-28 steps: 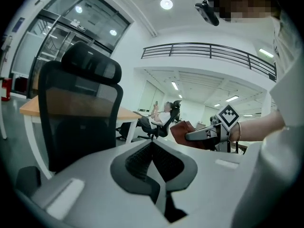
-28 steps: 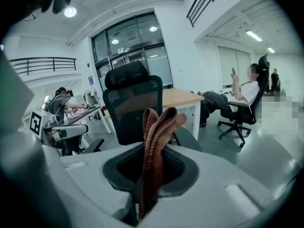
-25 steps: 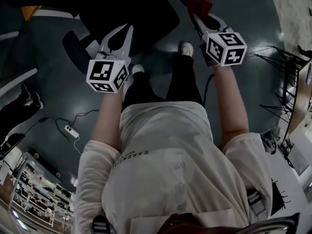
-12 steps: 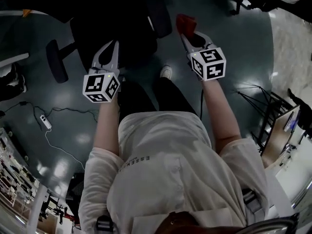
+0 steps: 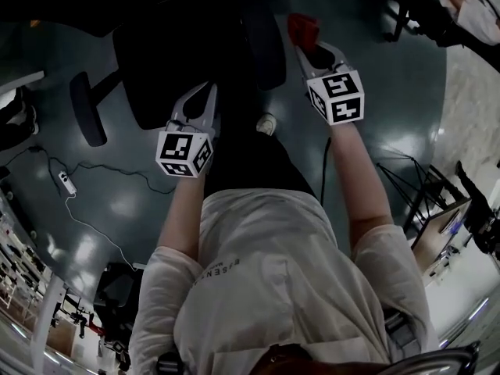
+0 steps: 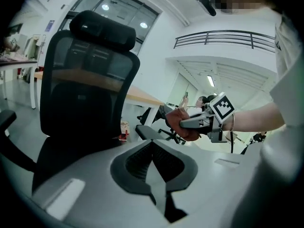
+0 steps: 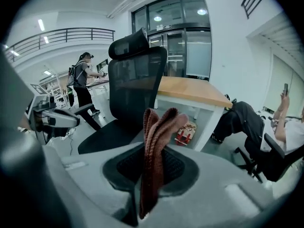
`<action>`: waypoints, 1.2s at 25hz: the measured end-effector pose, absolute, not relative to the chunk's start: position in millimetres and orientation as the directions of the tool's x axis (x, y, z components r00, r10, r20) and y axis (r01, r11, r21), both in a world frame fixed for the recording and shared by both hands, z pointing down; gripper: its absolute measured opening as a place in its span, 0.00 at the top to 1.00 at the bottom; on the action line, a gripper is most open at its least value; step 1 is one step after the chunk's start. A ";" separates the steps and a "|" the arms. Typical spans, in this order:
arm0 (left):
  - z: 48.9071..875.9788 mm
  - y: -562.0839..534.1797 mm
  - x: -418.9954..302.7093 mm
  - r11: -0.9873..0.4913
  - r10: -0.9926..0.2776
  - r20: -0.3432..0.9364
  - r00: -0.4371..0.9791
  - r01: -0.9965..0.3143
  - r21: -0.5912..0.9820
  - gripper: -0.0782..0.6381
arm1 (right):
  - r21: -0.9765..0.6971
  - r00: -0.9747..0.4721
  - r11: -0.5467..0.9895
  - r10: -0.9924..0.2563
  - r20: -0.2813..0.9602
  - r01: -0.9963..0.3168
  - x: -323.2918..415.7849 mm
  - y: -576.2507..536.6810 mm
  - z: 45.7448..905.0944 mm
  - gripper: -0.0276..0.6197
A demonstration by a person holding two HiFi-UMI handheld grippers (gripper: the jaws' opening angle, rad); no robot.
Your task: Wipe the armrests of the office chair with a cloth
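A black mesh office chair [image 5: 180, 57] stands in front of me, its back and headrest [image 6: 88, 75] filling the left gripper view. One armrest [image 5: 86, 108] sticks out at the left, the other [image 5: 262, 45] lies beside my right gripper. My right gripper [image 5: 303, 44] is shut on a reddish-brown cloth [image 7: 156, 146], held just right of that armrest; the cloth [image 5: 303, 26] pokes out past the jaws. My left gripper [image 5: 205, 100] hangs over the seat's near edge, jaws together with nothing in them. The right gripper [image 6: 190, 125] also shows in the left gripper view.
A power strip with its cable [image 5: 66, 182] lies on the dark floor at the left. Behind the chair stands a wooden desk [image 7: 190, 91]. A person sits on another chair [image 7: 251, 122] at the right, another person [image 7: 83, 87] stands far left. Metal stand legs [image 5: 414, 186] are at the right.
The left gripper has drawn back and to the right, toward my body. The right gripper with the cloth has kept close to the chair's right armrest while the view swung round the chair.
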State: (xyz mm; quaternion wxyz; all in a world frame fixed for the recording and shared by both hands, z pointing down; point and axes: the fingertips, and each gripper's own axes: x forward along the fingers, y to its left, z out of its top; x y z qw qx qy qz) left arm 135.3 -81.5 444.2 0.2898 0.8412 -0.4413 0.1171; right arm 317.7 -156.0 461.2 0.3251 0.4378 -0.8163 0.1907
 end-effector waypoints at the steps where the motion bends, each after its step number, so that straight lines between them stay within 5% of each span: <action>1: 450.1 -87.4 135.2 -0.442 -0.667 0.460 0.586 -0.809 0.388 0.87 | -0.020 -0.409 0.556 -0.586 0.699 -0.831 313.3 -166.8 466.2 0.88; 11: 492.6 -132.8 148.1 -0.419 -0.633 0.485 0.603 -0.794 0.441 0.87 | 0.098 -0.464 0.745 -0.506 0.727 -0.660 257.2 -252.6 516.3 0.88; 30: 486.3 -113.0 173.1 -0.415 -0.652 0.479 0.588 -0.805 0.424 0.87 | -0.077 -0.615 0.836 -0.335 0.714 -0.544 220.8 -179.2 524.1 0.88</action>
